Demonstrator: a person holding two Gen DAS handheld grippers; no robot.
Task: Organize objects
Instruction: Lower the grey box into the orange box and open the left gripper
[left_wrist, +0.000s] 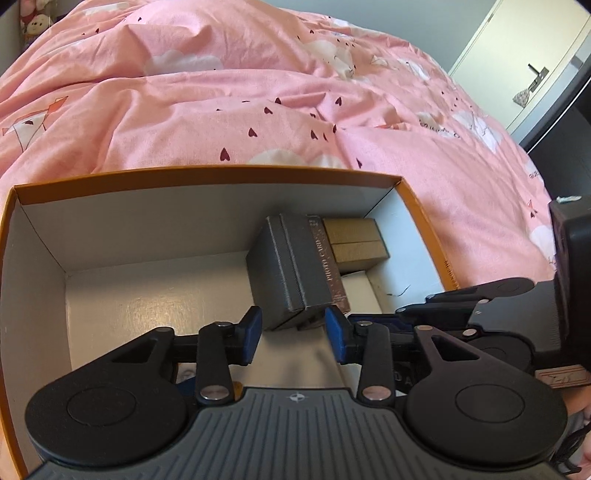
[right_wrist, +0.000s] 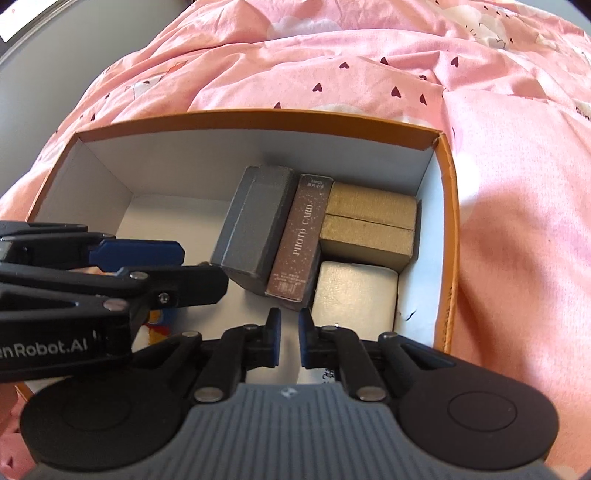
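Note:
An orange box (right_wrist: 258, 114) with white inner walls sits on the bed. Packed at its right end are a tilted grey case (right_wrist: 255, 225), a brown "PHOTO CARD" box (right_wrist: 299, 236), a gold box (right_wrist: 369, 221) and a pale box (right_wrist: 354, 291). My left gripper (left_wrist: 293, 332) is open inside the orange box (left_wrist: 207, 173), its blue pads flanking the low corner of the grey case (left_wrist: 284, 266) without pressing on it. In the right wrist view the left gripper (right_wrist: 204, 267) reaches in from the left. My right gripper (right_wrist: 290, 332) is shut on nothing, just short of the brown box.
The orange box's left half shows bare white floor (left_wrist: 147, 295). A colourful card (right_wrist: 157, 328) lies under the left gripper. The pink duvet (left_wrist: 258, 92) surrounds the box. A white door with a handle (left_wrist: 535, 74) stands at the far right, and a plush toy (left_wrist: 35, 24) at the far left.

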